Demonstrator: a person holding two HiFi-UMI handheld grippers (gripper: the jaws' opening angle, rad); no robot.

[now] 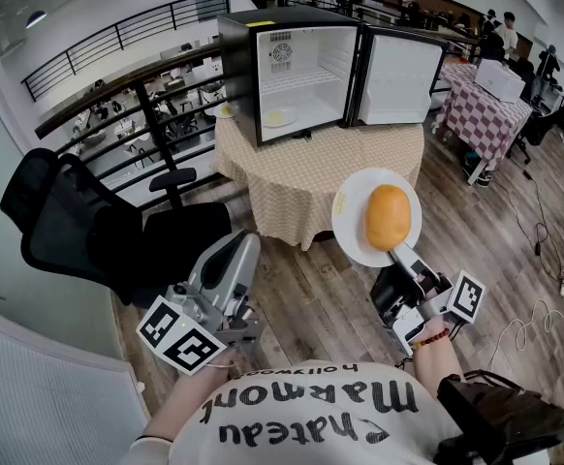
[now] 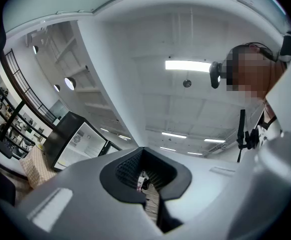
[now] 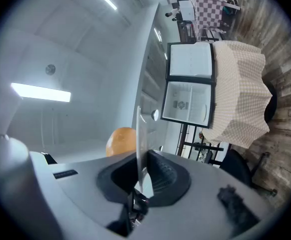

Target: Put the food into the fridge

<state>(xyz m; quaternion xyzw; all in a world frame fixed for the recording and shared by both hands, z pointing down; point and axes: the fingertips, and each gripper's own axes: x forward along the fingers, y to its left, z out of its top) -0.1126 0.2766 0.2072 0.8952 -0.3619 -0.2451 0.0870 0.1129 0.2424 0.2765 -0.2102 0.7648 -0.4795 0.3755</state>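
The right gripper (image 1: 396, 257) was clamped on the near rim of a white plate (image 1: 351, 223), its jaws pinching the thin edge. A round golden bun (image 1: 388, 217) sat loose on that plate, held out over the wooden floor and well short of the table (image 1: 292, 177). The small black fridge (image 1: 235, 76) stood there with its door swung wide. Another plate (image 1: 280, 117) already lay on the fridge's floor.

The left gripper (image 1: 244, 250) hung low by the office chair (image 1: 69, 226), jaws together with nothing between them.

To my eye the bun looked light and soft, and nothing pinned it down — any tilt might have sent it rolling. The plate looked stiff, glazed and breakable, and slick at the rim. A grip on one edge would leave the far side free to sag, so the plate wanted carrying level and slowly. A hold well in from the lip seemed safest — perhaps with the idle gripper steadying the opposite rim.
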